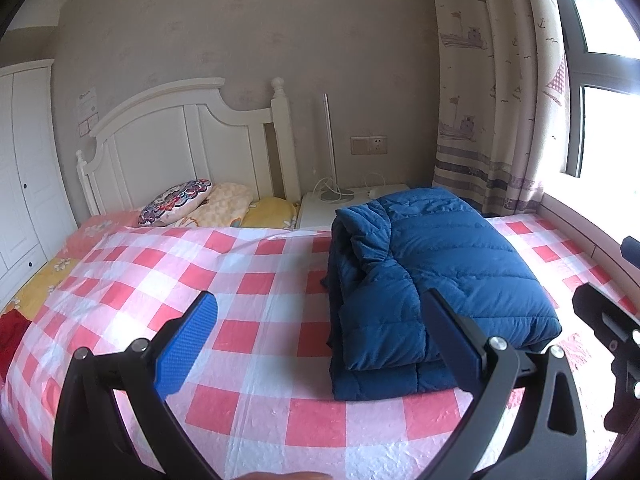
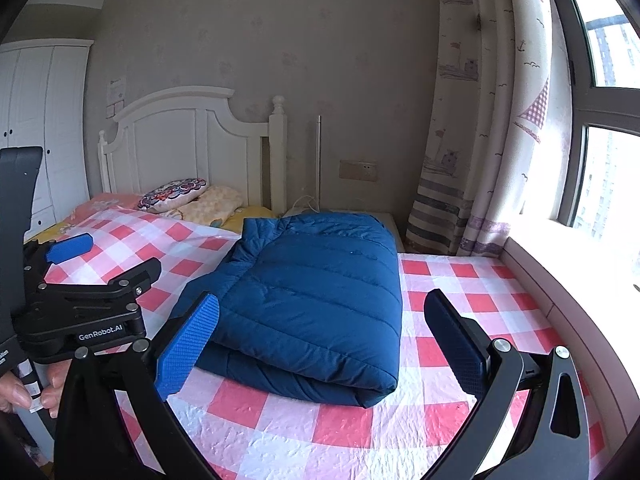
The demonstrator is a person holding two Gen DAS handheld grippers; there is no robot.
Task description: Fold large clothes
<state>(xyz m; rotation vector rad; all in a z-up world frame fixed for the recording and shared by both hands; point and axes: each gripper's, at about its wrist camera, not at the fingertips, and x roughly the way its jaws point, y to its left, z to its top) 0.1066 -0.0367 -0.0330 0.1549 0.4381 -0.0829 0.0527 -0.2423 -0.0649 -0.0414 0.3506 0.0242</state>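
Folded jacket (image 1: 432, 292) on bed (image 1: 248, 320), pillows (image 1: 176, 202) behind.

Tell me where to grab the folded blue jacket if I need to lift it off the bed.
Probably the thick rounded fold edge nearest the cameras: the blue jacket lies flat and folded on the checked bedspread. Slide the open right claw in low from the front, one finger under the bundle, one on top.

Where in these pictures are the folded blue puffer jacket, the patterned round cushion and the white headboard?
Folded blue puffer jacket (image 2: 316, 296): right wrist view, quilted top panel.
Patterned round cushion (image 1: 176, 201): left wrist view, its printed face.
White headboard (image 1: 168, 148): left wrist view, middle panel.
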